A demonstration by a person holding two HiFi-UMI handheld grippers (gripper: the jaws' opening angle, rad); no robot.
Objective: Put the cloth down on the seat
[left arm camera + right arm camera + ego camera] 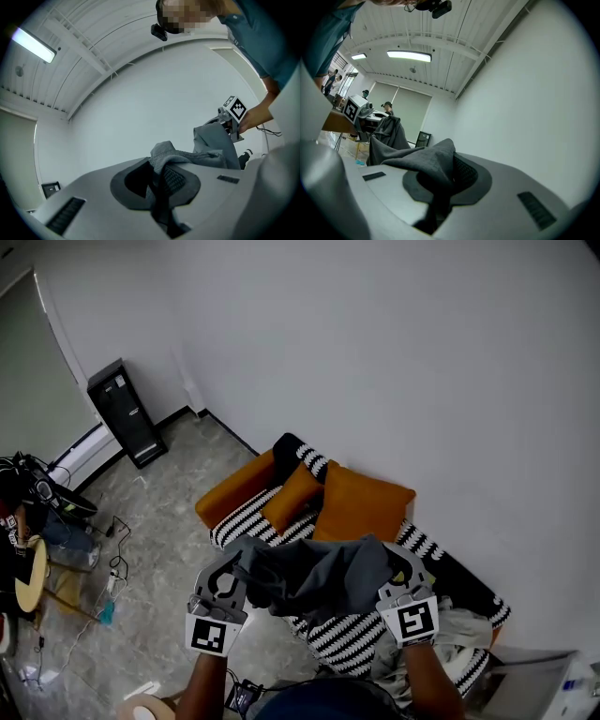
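A dark grey cloth (314, 576) hangs stretched between my two grippers, above the front of the sofa seat (349, 632). My left gripper (232, 579) is shut on the cloth's left end, and the fabric bunches out of its jaws (165, 159). My right gripper (401, 576) is shut on the right end, where a fold of cloth (426, 161) sticks up from the jaws. The seat has a black-and-white striped cover and two orange cushions (361, 505) at its back. Both gripper views point up at the wall and ceiling.
The sofa has an orange left arm (234, 488) and stands against the white wall. Light fabric (455, 634) lies on its right end. A black tower unit (127, 413) stands by the wall at left. Cables and gear (47, 512) litter the floor at far left.
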